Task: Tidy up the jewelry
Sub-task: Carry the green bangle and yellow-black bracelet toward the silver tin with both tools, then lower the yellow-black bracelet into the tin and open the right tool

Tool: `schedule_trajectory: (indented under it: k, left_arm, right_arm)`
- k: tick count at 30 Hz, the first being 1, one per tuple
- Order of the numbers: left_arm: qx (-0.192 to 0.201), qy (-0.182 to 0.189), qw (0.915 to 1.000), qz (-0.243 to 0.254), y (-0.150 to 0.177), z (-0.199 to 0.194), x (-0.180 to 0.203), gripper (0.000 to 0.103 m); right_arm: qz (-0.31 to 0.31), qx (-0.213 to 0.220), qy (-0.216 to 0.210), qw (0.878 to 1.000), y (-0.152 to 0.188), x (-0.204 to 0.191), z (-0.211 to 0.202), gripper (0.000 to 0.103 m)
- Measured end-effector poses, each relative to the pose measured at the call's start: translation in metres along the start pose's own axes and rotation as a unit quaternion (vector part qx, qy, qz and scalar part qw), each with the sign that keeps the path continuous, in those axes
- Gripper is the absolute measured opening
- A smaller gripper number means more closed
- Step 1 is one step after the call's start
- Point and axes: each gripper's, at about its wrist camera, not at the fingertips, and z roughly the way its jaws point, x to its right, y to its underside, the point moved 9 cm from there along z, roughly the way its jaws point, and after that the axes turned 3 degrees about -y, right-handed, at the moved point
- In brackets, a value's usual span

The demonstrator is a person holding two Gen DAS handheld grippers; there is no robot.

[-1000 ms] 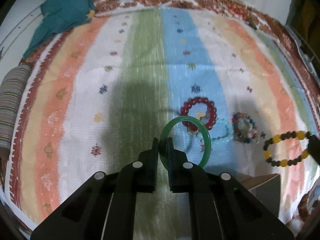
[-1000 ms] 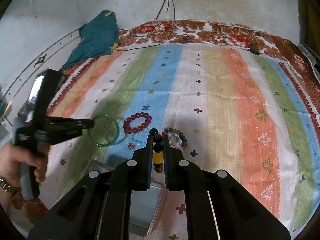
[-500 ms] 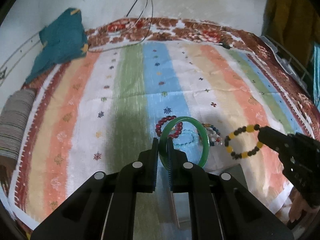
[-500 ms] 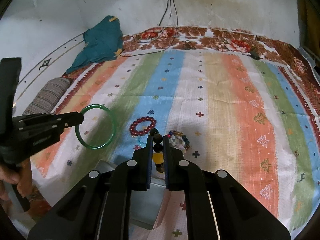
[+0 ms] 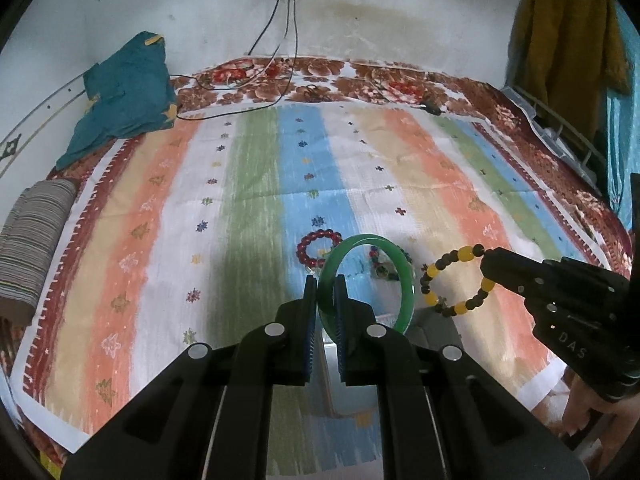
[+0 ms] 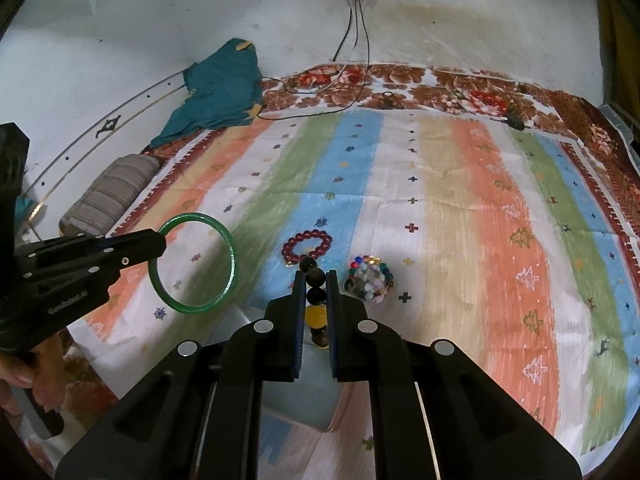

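Note:
My left gripper (image 5: pixel 326 292) is shut on a green bangle (image 5: pixel 406 292), held above the striped bedcover; the gripper also shows in the right wrist view (image 6: pixel 162 240) with the bangle (image 6: pixel 230 264). My right gripper (image 6: pixel 316 280) is shut on a black-and-yellow bead bracelet (image 6: pixel 316 314); in the left wrist view the gripper (image 5: pixel 486 262) holds the bracelet (image 5: pixel 430 296) in the air. A red bead bracelet (image 6: pixel 306 244) and a multicoloured bead bracelet (image 6: pixel 370 278) lie on the cover. A pale open box (image 6: pixel 296 396) sits below both grippers, mostly hidden.
The striped bedcover (image 6: pixel 460 208) spans the bed. A teal cloth (image 6: pixel 218 92) and a striped roll (image 6: pixel 108 196) lie at the far left. Cables (image 6: pixel 356 32) hang from a wall socket. A rack and hanging clothes (image 5: pixel 568 48) stand at the right.
Both grippers have lifted and pulled back toward the bed's near edge with their bracelets; the box now lies under them. The two bracelets on the cover have not moved.

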Motion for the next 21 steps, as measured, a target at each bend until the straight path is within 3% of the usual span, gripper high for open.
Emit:
schedule_trajectory:
  k: [9, 10, 13, 19, 21]
  left_arm:
    - [-0.007, 0.0, 0.9997, 0.025, 0.013, -0.003, 0.011, 0.009]
    - [-0.018, 0.011, 0.9996, 0.021, 0.015, -0.001, 0.013, 0.011]
    - [-0.039, 0.013, 0.999, 0.014, 0.019, 0.007, 0.012, 0.014]
    - [-0.045, -0.003, 0.999, -0.003, 0.018, 0.013, 0.0, 0.034]
    - [-0.046, -0.008, 0.9989, -0.005, 0.017, 0.016, -0.002, 0.035]
  right_arm:
    - [-0.004, -0.009, -0.013, 1.0, 0.02, -0.012, -0.007, 0.011]
    - [-0.004, -0.011, -0.017, 1.0, 0.021, -0.013, -0.007, 0.014]
    - [0.0, -0.015, -0.02, 1.0, 0.023, -0.013, -0.006, 0.039]
    - [0.017, -0.024, -0.002, 1.0, 0.024, 0.003, 0.0, 0.039]
    - [0.021, -0.027, 0.008, 0.999, 0.023, 0.01, 0.003, 0.039]
